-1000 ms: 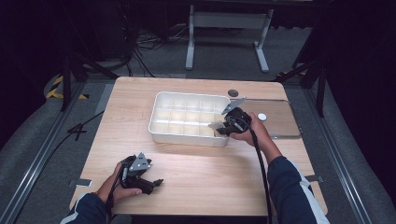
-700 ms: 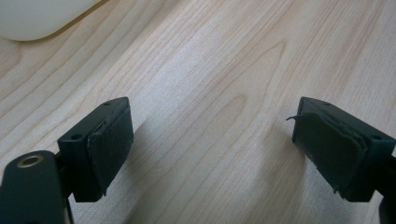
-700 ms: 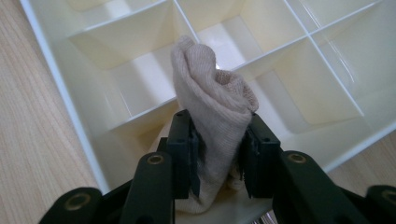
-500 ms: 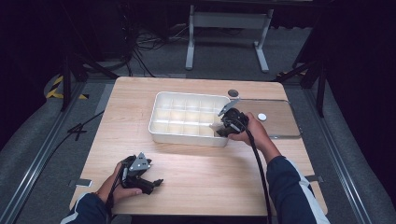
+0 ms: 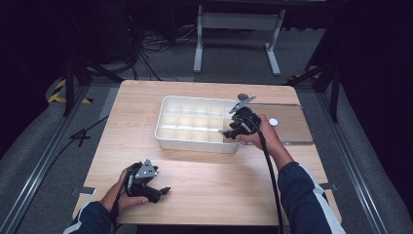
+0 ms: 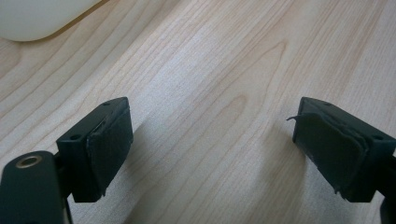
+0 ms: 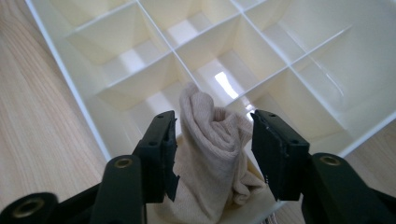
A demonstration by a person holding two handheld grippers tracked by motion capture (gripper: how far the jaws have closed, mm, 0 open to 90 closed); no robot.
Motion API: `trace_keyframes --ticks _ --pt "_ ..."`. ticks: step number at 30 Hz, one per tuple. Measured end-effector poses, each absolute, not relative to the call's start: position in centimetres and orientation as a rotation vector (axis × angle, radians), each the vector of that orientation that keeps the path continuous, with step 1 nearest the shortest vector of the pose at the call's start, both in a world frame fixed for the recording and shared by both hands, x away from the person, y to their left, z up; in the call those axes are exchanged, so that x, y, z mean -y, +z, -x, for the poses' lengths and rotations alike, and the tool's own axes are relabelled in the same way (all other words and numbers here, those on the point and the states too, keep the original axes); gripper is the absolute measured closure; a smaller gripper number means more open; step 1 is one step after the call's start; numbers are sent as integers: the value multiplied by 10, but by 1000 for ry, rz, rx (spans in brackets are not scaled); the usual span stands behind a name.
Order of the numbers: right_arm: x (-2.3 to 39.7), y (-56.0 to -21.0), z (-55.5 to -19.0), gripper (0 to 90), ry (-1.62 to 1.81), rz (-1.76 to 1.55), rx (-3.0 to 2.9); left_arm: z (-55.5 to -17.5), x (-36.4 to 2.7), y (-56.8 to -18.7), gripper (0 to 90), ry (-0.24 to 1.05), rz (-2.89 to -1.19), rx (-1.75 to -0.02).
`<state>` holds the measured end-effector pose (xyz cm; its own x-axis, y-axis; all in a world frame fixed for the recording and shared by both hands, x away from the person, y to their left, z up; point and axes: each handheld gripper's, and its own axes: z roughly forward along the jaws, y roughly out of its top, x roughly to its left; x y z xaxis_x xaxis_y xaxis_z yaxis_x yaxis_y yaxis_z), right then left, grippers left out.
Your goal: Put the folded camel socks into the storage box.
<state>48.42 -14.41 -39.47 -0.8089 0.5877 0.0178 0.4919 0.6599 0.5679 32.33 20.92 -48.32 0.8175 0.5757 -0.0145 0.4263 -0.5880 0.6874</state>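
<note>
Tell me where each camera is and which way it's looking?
High view: above the person's side, looking forward and down at the table, tray, both forearms and grippers.
Left gripper view: rides the left gripper, looking at bare wood; its open jaws show.
Right gripper view: rides the right gripper, looking into the tray at a beige cloth.
All three show the tray.
</note>
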Motion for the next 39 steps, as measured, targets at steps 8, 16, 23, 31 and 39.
trace_keyframes --ticks 8,16,23,31,39 --pt "149 -394 -483 778 823 -850 -2737 -323 -209 -483 125 272 -2289 -728" --pt "146 -403 -483 788 728 -819 -2775 -323 -209 -483 124 273 -2289 -729" --pt "147 -410 -486 790 704 -827 -2785 -323 -209 -483 125 272 -2288 -730" --pt "141 -413 -486 792 635 -800 -2793 -323 -209 -483 124 274 -2290 -730" --pt "136 -415 -487 792 593 -786 -2820 -323 -209 -483 124 273 -2289 -729"
